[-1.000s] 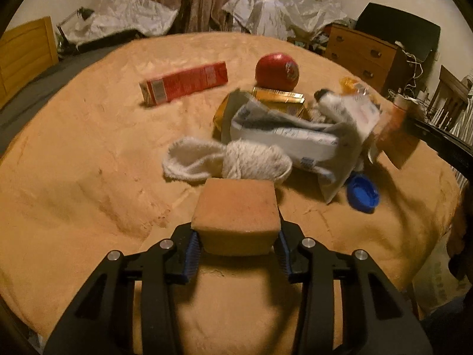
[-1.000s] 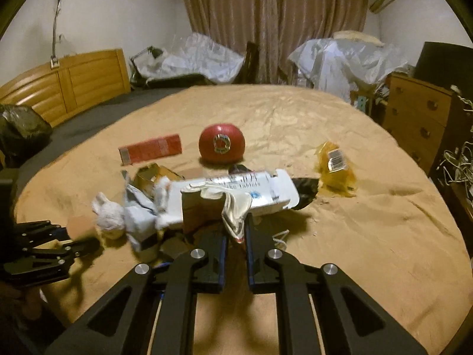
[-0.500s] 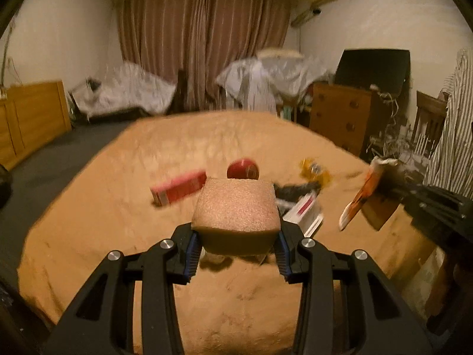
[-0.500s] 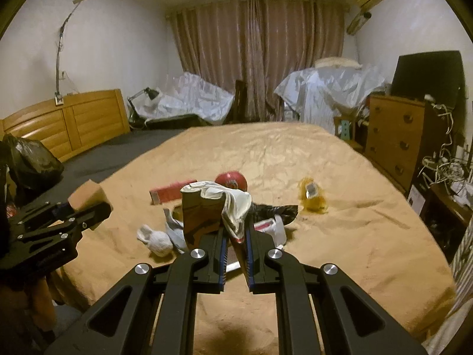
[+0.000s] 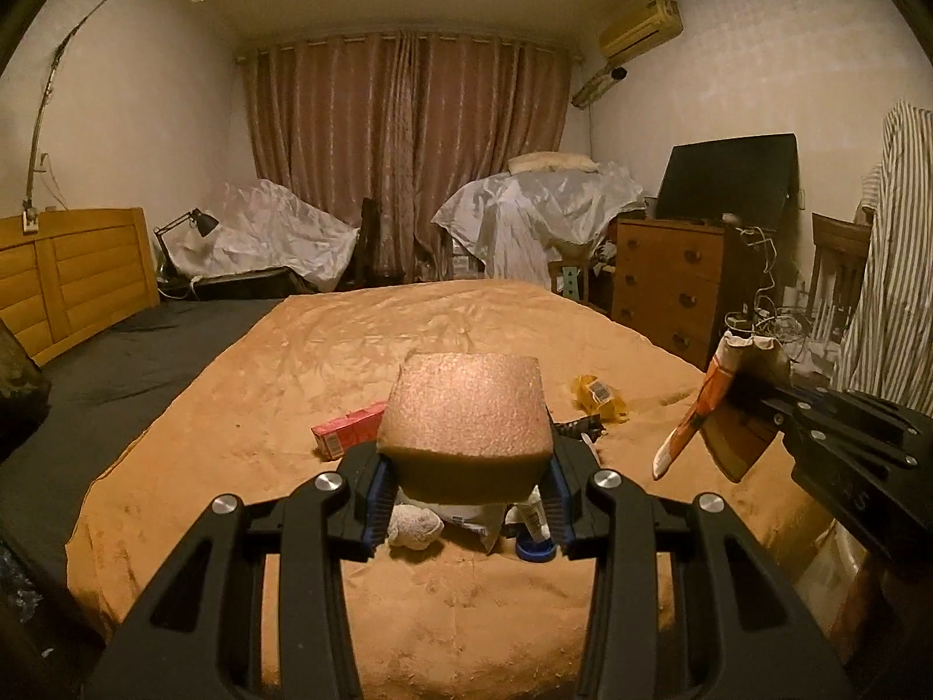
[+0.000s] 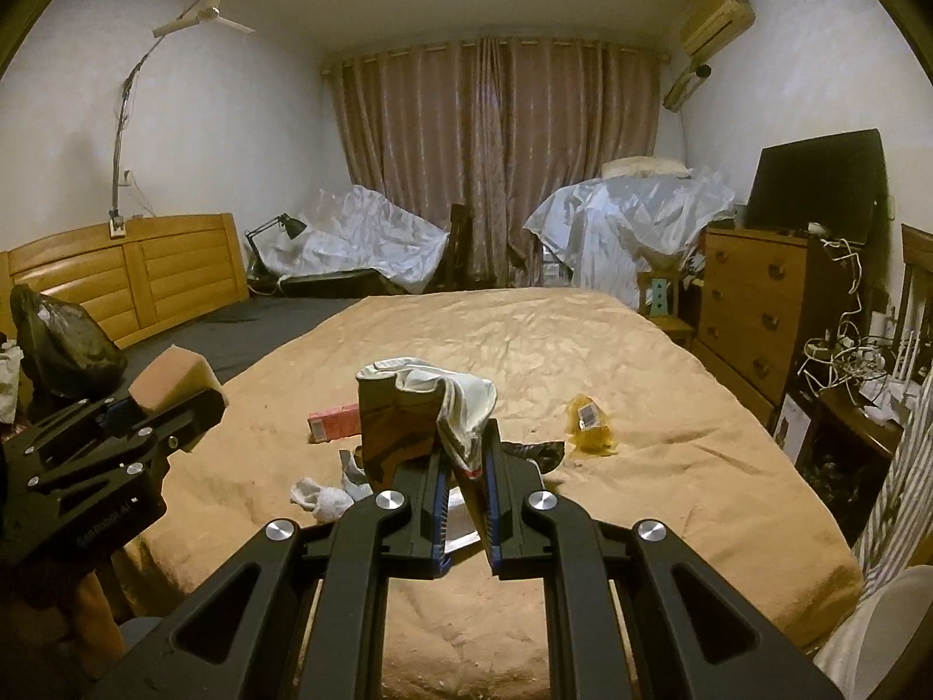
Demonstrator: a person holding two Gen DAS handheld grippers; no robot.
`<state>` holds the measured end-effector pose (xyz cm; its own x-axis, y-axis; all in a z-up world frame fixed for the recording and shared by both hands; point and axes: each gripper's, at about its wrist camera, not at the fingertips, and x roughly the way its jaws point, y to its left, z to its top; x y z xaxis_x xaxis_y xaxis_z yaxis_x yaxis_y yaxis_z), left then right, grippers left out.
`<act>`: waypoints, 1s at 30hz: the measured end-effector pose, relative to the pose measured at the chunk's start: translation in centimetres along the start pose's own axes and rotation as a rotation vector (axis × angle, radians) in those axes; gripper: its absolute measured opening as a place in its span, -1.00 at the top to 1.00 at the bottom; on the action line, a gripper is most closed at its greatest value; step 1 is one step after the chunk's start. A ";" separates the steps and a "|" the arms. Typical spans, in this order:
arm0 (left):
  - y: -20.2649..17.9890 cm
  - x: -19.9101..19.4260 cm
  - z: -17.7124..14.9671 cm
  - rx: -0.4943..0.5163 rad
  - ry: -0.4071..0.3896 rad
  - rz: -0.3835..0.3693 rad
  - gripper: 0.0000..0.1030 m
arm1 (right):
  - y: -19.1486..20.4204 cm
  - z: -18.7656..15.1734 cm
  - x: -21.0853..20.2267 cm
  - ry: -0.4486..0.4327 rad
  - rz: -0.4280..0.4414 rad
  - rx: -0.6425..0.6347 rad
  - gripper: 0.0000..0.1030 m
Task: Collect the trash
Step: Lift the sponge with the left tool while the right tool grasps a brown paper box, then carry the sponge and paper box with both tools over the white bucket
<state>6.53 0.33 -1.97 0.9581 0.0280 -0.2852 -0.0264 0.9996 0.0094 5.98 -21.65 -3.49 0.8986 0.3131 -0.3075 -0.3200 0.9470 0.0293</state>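
Both grippers have risen well above the tan velvety bedspread since a second ago. The left gripper pinches a porous brown sponge block. The right gripper clamps a crumpled, torn snack bag. A red carton, yellow wrapper and white sock remain on the bed.

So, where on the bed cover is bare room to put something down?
The blanket is bare beyond the red carton toward the curtains, and right of the yellow wrapper toward the dresser. It is crowded in the near middle, around the white sock and the wrappers beside it.
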 end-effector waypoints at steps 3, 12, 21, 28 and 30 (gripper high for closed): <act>-0.2 -0.1 -0.1 0.000 0.002 -0.001 0.22 | 0.2 0.2 -0.7 -0.002 -0.004 -0.006 0.78; -1.2 -0.3 -0.1 0.013 0.007 -0.032 0.22 | -0.5 0.6 -1.4 0.001 -0.022 0.018 0.78; -6.1 0.8 1.3 0.036 -0.004 -0.139 0.22 | -6.5 1.2 -4.9 0.014 -0.129 0.053 0.78; -10.4 1.7 1.8 0.074 0.008 -0.230 0.22 | -12.8 1.9 -8.4 0.020 -0.209 0.085 0.78; -12.2 2.2 1.8 0.086 0.021 -0.265 0.22 | -15.4 2.2 -9.3 0.024 -0.235 0.095 0.78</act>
<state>9.47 -11.76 -0.97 0.9222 -0.2336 -0.3081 0.2495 0.9683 0.0127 3.23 -38.95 1.03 0.9370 0.0833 -0.3392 -0.0729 0.9964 0.0432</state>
